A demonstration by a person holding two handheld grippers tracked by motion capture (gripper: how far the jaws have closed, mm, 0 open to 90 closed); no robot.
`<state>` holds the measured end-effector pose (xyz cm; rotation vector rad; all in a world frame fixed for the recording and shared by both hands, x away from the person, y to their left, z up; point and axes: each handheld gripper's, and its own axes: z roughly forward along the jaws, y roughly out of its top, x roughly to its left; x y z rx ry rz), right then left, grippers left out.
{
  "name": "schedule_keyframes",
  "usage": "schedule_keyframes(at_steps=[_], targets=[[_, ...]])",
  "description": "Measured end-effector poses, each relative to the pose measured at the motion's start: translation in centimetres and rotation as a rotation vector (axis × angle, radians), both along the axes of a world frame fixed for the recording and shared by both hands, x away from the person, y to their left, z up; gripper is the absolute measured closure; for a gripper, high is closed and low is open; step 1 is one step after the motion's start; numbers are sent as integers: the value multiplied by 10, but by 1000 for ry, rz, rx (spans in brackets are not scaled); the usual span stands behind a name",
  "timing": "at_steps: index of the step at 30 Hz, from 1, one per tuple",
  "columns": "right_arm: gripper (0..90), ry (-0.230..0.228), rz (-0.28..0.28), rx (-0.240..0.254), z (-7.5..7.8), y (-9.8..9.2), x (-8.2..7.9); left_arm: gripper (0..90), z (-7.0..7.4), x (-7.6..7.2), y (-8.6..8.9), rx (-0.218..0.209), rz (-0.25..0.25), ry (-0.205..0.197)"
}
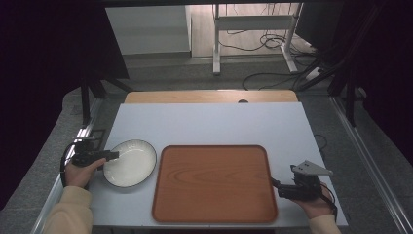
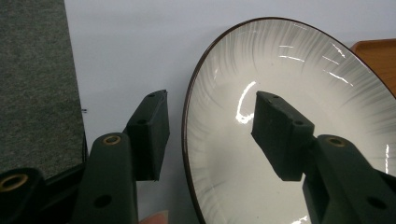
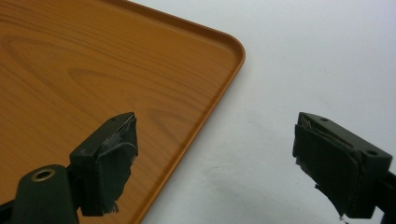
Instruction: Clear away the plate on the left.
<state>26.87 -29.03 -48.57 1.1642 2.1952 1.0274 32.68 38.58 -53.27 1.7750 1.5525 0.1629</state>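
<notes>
- While the left gripper (image 2: 210, 135) sits at the near-left edge of the white plate (image 1: 130, 162), its jaws stand one on each side of the dark rim, and neither pad (image 2: 280, 135) touches it, so nothing is held yet.
- That plate lies flat on the pale table (image 1: 209, 124), just to the left of the wooden tray (image 1: 214, 183) and very close to it.
- If the jaws close on such a thin, shiny rim, I think the plate could slip out or tip when it is lifted.
- If the grip is only at one edge, the far side may sag and bump the tray's raised rim.
- A push instead of a pinch could slide the plate toward the table edge.
- Over by the tray's right corner, the right gripper (image 3: 215, 163) waits wide open with nothing in it; its pads look torn, so I guess they may hold badly.
- I can see no brand, label or writing on anything.
</notes>
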Motion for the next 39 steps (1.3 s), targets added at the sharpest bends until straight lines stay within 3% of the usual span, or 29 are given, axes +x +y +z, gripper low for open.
schedule_keyframes(at_steps=[16,30,39], targets=[[149,2,5,-7,0,0,0,505,-5,2,-3,-20,-26,43],[150,4,4,-11,-1,1,0,529,-9,5,-8,2,-19,72],[156,9,-4,-17,-2,1,1,660,-7,5,-6,8,24,79]])
